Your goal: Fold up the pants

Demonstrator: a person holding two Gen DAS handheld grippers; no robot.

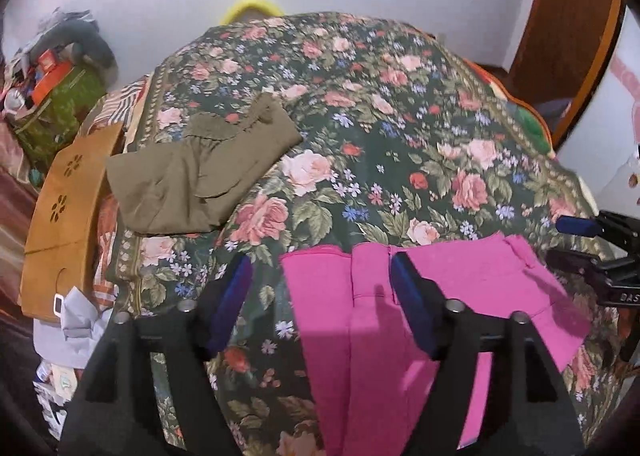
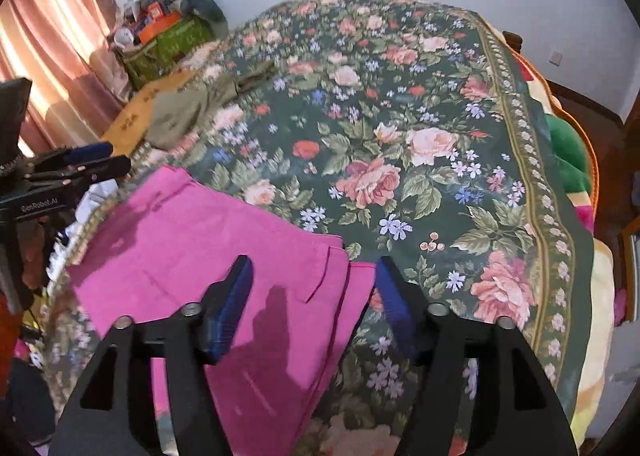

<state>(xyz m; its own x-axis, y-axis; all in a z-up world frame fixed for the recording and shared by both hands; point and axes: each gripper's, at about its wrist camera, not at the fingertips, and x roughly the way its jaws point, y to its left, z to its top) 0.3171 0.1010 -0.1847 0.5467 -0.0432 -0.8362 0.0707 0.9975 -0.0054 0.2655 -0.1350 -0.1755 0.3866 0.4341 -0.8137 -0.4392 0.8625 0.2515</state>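
I have both the left gripper [image 1: 320,276] and right gripper [image 2: 314,276] spread wide, empty, above the pink pants [image 1: 400,316] on the floral bedspread [image 1: 380,128] (near edge); grabbing one layer would skew the fold.

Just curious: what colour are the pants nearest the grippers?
Bright pink pants, clearest in the right wrist view.

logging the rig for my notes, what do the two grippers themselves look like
Both match: the left gripper and right gripper have matte black, angular fingers with cutouts, silver round pins and dark blue ribbed pads. White "GenRobot.AI" lettering marks the left one's body.
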